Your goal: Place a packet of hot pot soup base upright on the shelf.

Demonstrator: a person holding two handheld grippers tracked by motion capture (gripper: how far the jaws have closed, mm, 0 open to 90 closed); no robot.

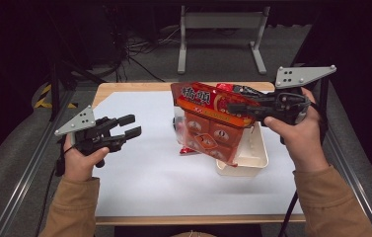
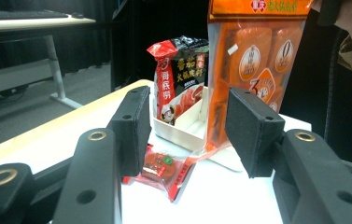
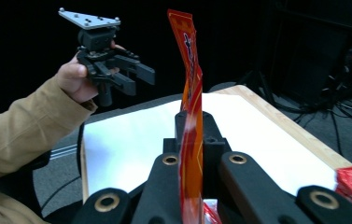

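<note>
Orange packet held up in the right tongs

Right tongs (image 1: 235, 109) are clamped flat on the top edge of a large orange packet (image 1: 212, 129), which hangs down from them above the surface (image 1: 144, 173). In the right gripper view the packet (image 3: 190, 116) stands edge-on between the two black jaws, pressed from both sides. Its lower end hangs over the left rim of a white tray (image 1: 252, 160) that sits at the right of the white surface; whether the bottom corner touches the tray cannot be told.

Left tongs (image 1: 130, 126) are held off to the left, well apart from the packet, jaws spread wide with nothing between them. In the left gripper view the two padded jaws frame the scene: the hanging packet (image 2: 253, 70) shows just above the right-hand jaw, farther off, not touching it.

A red and black pouch (image 2: 179, 77) stands upright in the far part of the tray (image 2: 183, 128), behind the orange packet. A small red sachet (image 2: 162, 170) lies flat on the surface just near the tray's left side, below the hanging packet. In the high view it (image 1: 187, 150) peeks out at the packet's lower left corner.

Both hands wear tan sleeves; the right hand (image 1: 297, 136) grips its tool near the right edge of the surface, the left hand (image 1: 81, 160) near the left edge.
</note>
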